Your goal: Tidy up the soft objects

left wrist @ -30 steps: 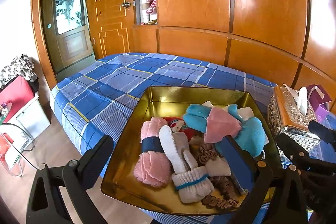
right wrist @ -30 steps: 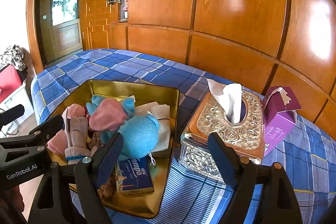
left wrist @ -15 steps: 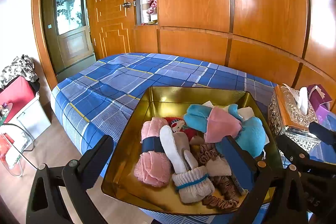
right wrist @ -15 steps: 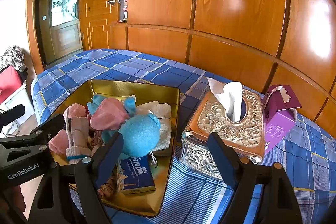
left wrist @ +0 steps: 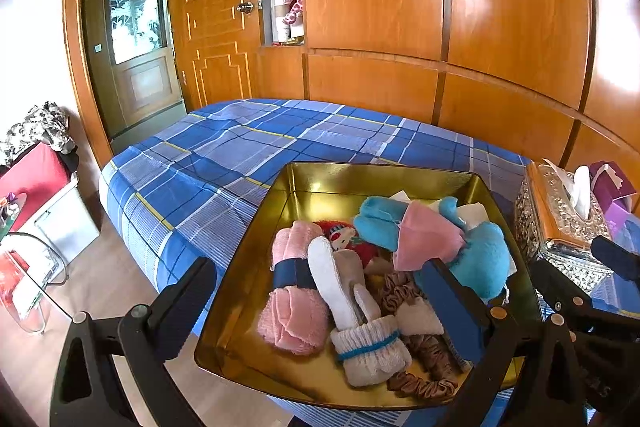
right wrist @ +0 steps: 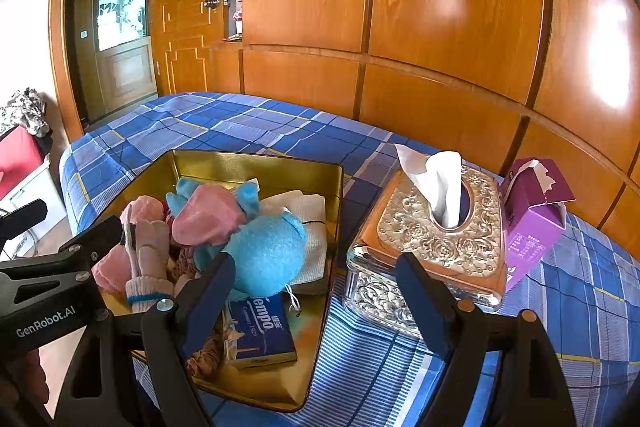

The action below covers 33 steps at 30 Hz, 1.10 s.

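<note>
A gold tray (left wrist: 320,183) (right wrist: 256,163) sits on the blue plaid bed and holds soft things: a rolled pink towel (left wrist: 290,303), a white mitten (left wrist: 360,339), a blue plush (left wrist: 480,259) (right wrist: 268,251), a pink cloth (left wrist: 424,239), brown scrunchies (left wrist: 424,383) and a blue Tempo tissue pack (right wrist: 264,331). My left gripper (left wrist: 320,303) is open and empty, hovering at the tray's near edge. My right gripper (right wrist: 316,291) is open and empty, between the tray and the tissue box.
An ornate silver tissue box (right wrist: 436,235) (left wrist: 560,223) stands right of the tray, with a purple carton (right wrist: 532,215) beyond it. Wooden wall panels run behind the bed (left wrist: 248,143). A red box (left wrist: 32,175) and a white bin stand on the floor at left.
Both grippers have shifted only slightly; the views have hardly moved. Nothing was grasped or released.
</note>
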Each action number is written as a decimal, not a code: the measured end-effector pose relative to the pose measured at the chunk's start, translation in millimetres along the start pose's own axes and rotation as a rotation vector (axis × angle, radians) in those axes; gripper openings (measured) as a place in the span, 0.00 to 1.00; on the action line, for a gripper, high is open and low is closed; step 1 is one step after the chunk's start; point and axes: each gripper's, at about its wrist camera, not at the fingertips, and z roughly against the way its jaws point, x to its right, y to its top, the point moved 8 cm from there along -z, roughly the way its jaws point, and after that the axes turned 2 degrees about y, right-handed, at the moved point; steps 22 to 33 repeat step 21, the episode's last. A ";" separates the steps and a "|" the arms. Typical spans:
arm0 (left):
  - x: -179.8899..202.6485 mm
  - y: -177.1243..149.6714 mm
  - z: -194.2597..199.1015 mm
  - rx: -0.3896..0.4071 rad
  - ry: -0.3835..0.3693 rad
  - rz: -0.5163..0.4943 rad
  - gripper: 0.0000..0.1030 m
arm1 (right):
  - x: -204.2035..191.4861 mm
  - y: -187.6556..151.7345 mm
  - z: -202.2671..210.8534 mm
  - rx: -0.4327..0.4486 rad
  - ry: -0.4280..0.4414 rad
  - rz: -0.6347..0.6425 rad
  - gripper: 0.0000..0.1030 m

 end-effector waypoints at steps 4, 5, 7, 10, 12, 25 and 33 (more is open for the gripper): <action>-1.4 -1.1 -1.5 -0.005 0.012 -0.002 1.00 | 0.4 -0.1 -0.2 -0.002 0.000 0.000 0.81; -1.6 -1.7 -2.0 -0.008 0.012 -0.003 1.00 | 0.3 -0.3 0.0 -0.002 0.001 -0.001 0.81; -1.6 -2.3 -3.0 -0.012 0.016 -0.004 1.00 | 0.5 -0.4 0.0 -0.001 -0.002 0.000 0.81; -1.6 -3.0 -3.3 -0.014 0.021 -0.005 1.00 | 1.0 -0.8 -0.1 -0.002 -0.002 -0.003 0.81; -1.4 -2.7 -2.6 -0.009 0.019 -0.002 1.00 | 1.0 -1.0 -0.4 -0.002 -0.004 -0.004 0.81; -2.1 1.6 3.6 0.041 0.015 -0.008 1.00 | 4.2 -0.3 3.2 0.012 0.000 -0.017 0.81; -2.1 1.6 3.6 0.041 0.015 -0.008 1.00 | 4.2 -0.3 3.2 0.012 0.000 -0.017 0.81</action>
